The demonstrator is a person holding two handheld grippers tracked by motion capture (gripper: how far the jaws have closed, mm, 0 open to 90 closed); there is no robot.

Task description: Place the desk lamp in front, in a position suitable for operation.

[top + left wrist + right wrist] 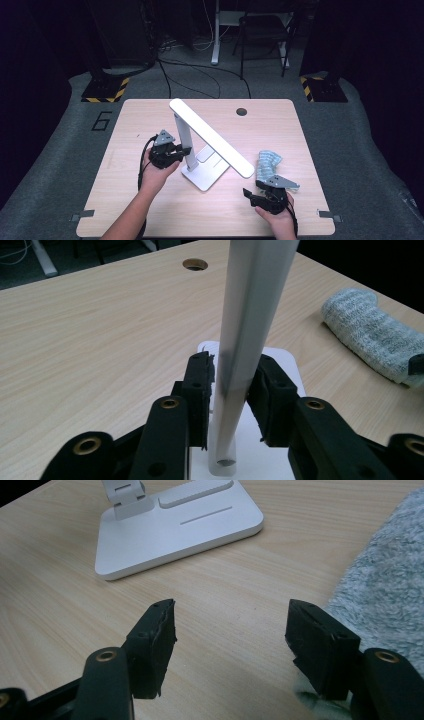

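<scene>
Black pads of the left tongs (231, 385) sit closest to the lens in the left gripper view, clamped on either side of the white lamp post (245, 340), which rises between them from the lamp base (280, 360); both pads press against the post. From the high view, the left tongs (186, 149) grip the post partway up, on its left side, with the person's left hand (156, 175) behind them. White lamp head (210, 136), a long flat bar, slants from the top of the post down toward the right, ending above the worktop (150, 210) just beside the right tongs (248, 196). Right tongs (230, 630) stand released, jaws wide apart with bare wood between them, hovering low over the worktop and holding nothing. Grey-blue cloth (385, 595) lies just beside the right-hand jaw in the right gripper view; whether it touches that jaw cannot be told. Lamp base (170, 535) rests flat on the worktop ahead of the right tongs, near the middle of the surface. A round cable hole (241, 111) sits near the far edge.
</scene>
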